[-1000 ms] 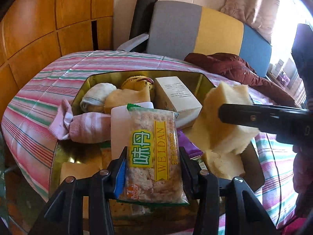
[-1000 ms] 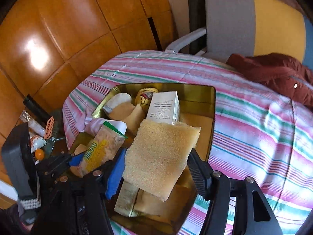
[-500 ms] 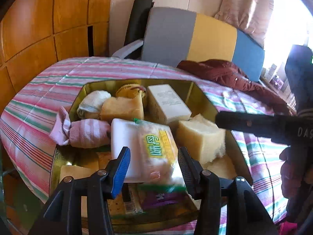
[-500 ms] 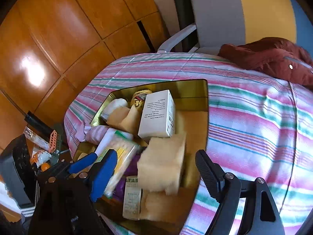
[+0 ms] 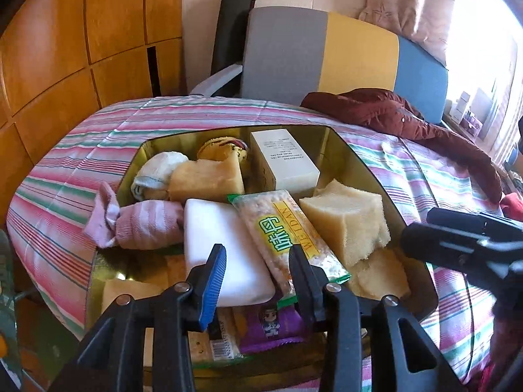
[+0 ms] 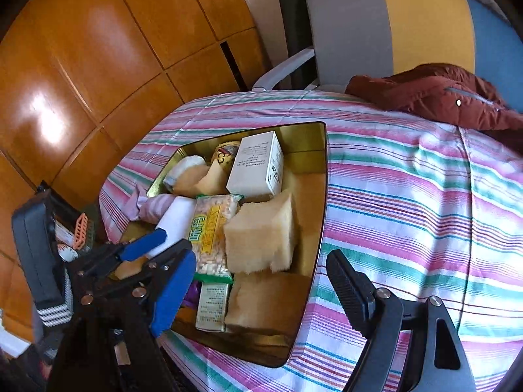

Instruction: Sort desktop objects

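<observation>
A gold tin tray (image 5: 362,170) (image 6: 322,196) on the striped tablecloth holds the sorted items. A snack packet marked WEIDAN (image 5: 287,228) (image 6: 209,235) lies in it beside a yellow sponge block (image 5: 346,219) (image 6: 261,235). A white box (image 5: 284,160) (image 6: 256,166), a white soap-like bar (image 5: 222,248), rolled socks (image 5: 143,225) and a purple packet (image 5: 271,326) lie there too. My left gripper (image 5: 258,268) is open and empty above the tray's near end. My right gripper (image 6: 261,281) is open and empty above the tray's near right edge.
A dark red jacket (image 5: 408,124) (image 6: 434,94) lies on the cloth at the back right. A grey, yellow and blue chair (image 5: 327,52) stands behind the table. Wooden panels (image 6: 98,65) stand at the left. Small clutter (image 6: 75,238) sits past the table's left edge.
Both grippers opened. The left one let the snack packet drop into the tray, the right one let the sponge block drop beside it. Both pulled back a little.
</observation>
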Available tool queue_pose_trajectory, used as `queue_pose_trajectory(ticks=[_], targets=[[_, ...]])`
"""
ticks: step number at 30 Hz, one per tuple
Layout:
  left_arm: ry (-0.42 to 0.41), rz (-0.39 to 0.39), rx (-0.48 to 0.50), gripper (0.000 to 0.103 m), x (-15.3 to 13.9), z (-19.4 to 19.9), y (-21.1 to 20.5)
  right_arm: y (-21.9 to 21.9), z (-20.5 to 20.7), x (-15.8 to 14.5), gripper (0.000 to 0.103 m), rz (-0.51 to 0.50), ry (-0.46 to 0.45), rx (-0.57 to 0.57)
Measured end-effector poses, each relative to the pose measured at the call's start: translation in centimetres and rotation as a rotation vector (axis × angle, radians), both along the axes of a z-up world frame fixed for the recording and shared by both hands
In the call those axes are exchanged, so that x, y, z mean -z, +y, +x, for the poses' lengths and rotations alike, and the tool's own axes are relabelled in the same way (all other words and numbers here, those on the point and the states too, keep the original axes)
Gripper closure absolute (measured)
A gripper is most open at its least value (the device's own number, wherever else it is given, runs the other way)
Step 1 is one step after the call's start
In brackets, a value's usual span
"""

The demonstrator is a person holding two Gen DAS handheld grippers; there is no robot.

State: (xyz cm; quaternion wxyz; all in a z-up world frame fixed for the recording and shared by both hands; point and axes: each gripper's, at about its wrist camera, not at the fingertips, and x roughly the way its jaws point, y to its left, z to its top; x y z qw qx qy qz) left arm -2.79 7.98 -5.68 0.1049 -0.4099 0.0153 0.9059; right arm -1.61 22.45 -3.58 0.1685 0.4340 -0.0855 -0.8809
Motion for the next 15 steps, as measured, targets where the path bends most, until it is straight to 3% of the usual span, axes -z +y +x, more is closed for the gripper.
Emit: queue_pose_trajectory(ticks=[15], targets=[[0.059, -0.031, -0.072, 0.059, -3.5, 2.6, -1.0, -1.0, 2.4, 0.2, 0.018, 0.123, 0.049, 0.048]])
